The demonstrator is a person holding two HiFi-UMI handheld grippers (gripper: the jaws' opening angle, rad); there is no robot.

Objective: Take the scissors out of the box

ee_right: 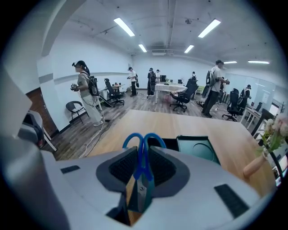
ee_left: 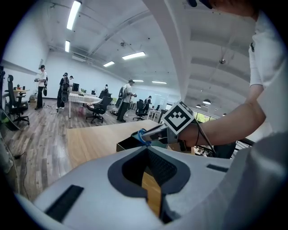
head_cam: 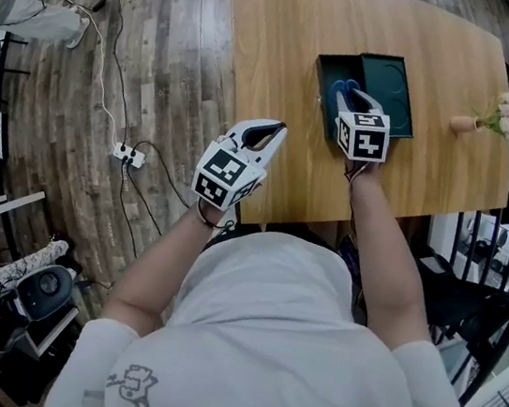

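Scissors (ee_right: pixel 143 167): blue-handled, clamped between the jaws of the right gripper (ee_right: pixel 143 157). The handle loops point away from the gripper and the blades run back between the pads. In the head view the scissors (head_cam: pixel 345 87) sit over the near part of the open box (head_cam: pixel 324 71). In the left gripper view the blue handle (ee_left: pixel 140 136) shows just above the box rim (ee_left: pixel 128 143).

Right gripper (head_cam: pixel 356 104): jaws closed firmly on the scissors, directly above the box.

Box: dark green, standing on a wooden table (head_cam: pixel 288 42). Its lid (head_cam: pixel 396 91), with a round recess, lies touching the box on its right side.

Left gripper (head_cam: pixel 270 134): jaws drawn together at the tips with nothing between them; only table wood is visible through the hollow behind the tips (ee_left: pixel 147 155). It is well apart from the box, to the box's near left, by the table edge.

A small vase of pale flowers (head_cam: pixel 490 119) stands on the table right of the box, beyond the lid. A white power strip (head_cam: pixel 129 154) lies on the floor far left of the box. People and office chairs stand in the room beyond the box.
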